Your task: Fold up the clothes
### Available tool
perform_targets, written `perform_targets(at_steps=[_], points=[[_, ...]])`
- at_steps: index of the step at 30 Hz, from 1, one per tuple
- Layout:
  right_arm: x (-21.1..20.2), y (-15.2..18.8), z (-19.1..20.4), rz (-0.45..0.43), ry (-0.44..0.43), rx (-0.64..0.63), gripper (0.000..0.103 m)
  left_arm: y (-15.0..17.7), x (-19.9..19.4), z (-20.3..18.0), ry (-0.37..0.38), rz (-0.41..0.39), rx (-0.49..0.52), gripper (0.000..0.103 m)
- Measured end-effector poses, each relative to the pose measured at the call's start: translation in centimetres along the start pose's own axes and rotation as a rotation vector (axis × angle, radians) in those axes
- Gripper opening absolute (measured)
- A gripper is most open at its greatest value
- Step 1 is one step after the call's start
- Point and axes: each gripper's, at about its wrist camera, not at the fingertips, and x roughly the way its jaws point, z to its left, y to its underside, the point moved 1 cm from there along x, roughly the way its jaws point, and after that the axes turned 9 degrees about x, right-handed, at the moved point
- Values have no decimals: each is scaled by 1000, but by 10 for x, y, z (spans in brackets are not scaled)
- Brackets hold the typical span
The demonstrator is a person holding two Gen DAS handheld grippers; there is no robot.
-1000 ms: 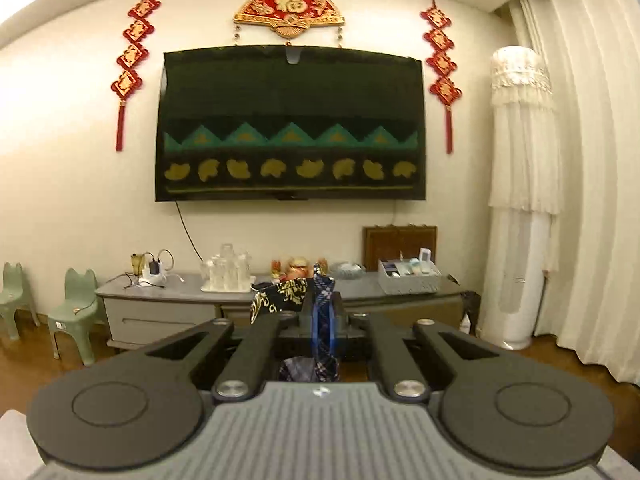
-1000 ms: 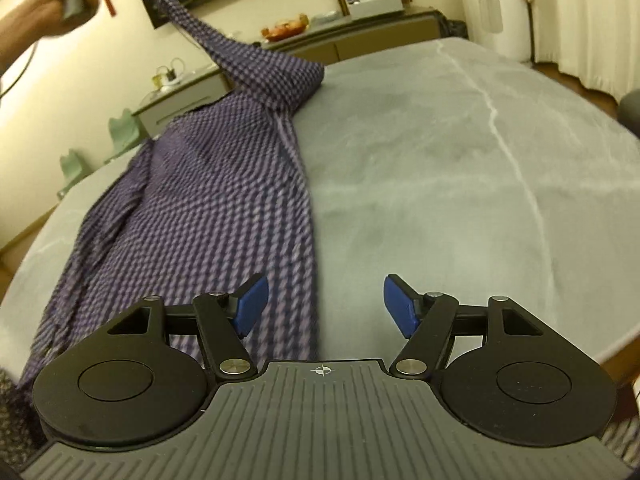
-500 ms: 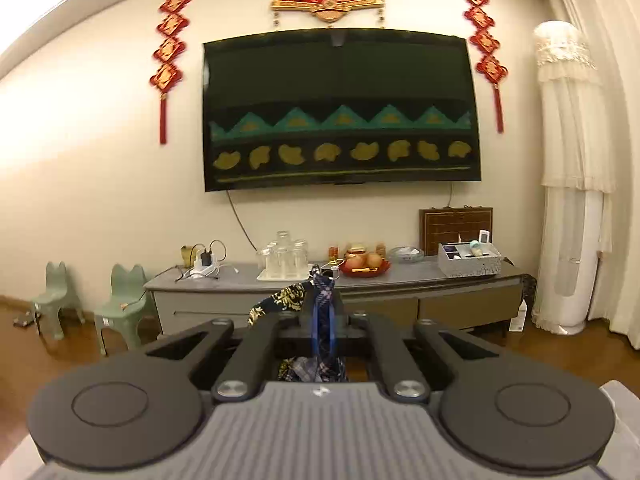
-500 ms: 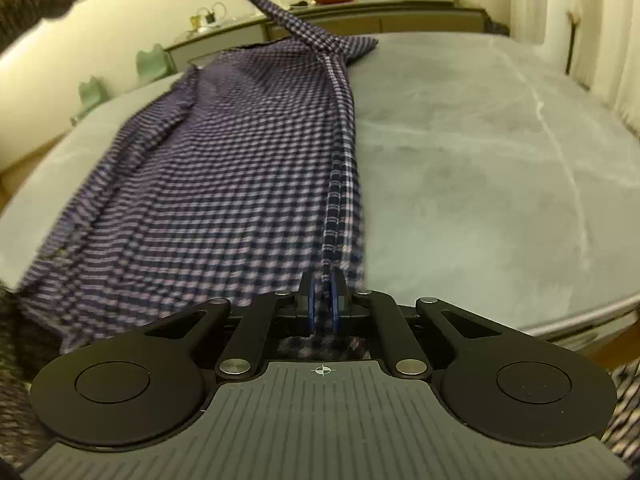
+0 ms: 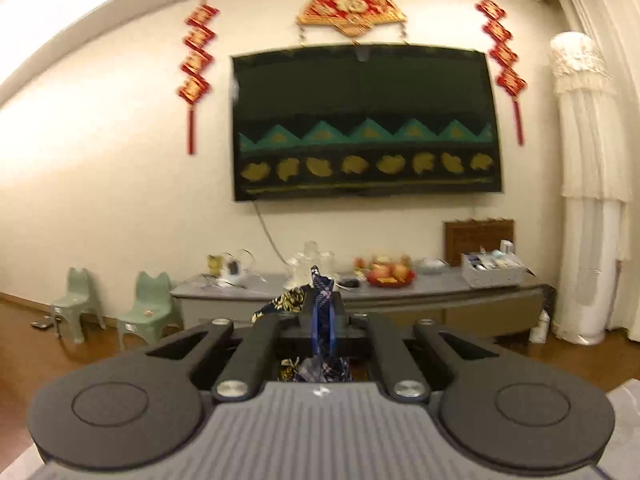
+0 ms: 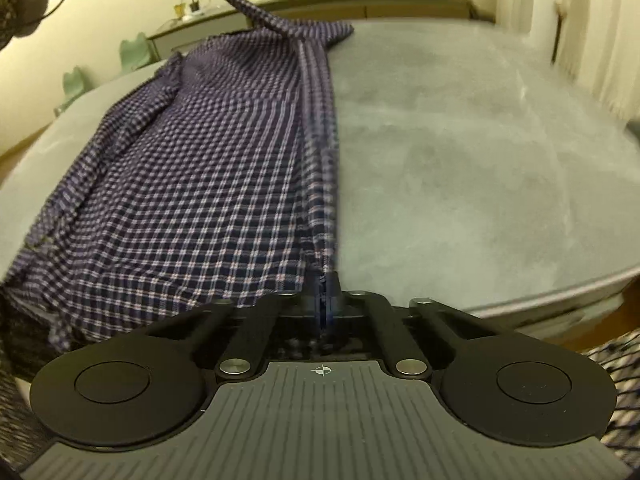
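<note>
A purple checked shirt [image 6: 208, 160] lies spread over the left half of a grey stone table [image 6: 460, 160]. My right gripper [image 6: 326, 300] is shut on the shirt's near right edge at the table's front. The far end of the shirt rises off the table toward the upper left, where a hand holds my left gripper, mostly out of frame. In the left wrist view my left gripper [image 5: 322, 312] is shut on a pinch of the checked shirt fabric [image 5: 321, 284], held high and facing the wall.
The right half of the table is bare stone. Behind it stand a low grey cabinet [image 5: 360, 300] with glasses, fruit and a box, a wall TV [image 5: 364, 120], two green stools [image 5: 148, 304], and white curtains [image 6: 580, 20] at right.
My right gripper closed on the shirt's near edge, having been open a second ago. The left gripper has kept its grip while swinging sideways and tilting.
</note>
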Motion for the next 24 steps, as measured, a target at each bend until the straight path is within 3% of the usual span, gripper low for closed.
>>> perform_targets(at_steps=[3,8,15,20,23,24], points=[[-14,0,17,-56,41,-94,0,6,-13,3,-35,-35,14,6],[-25,2,61,-84,-8,-228,0,12,-27,6,-83,-83,65,6],[-14,2,95,-44,-88,-310,0,14,-25,19,-97,-53,93,6],[15,7,105,31,-117,-304,1,39,-26,17,-87,-14,127,6],[16,4,99,69,-185,-273,24,56,-35,17,-52,-4,112,6],[9,-5,93,75,-248,-248,29,61,-39,18,-37,-5,103,6]])
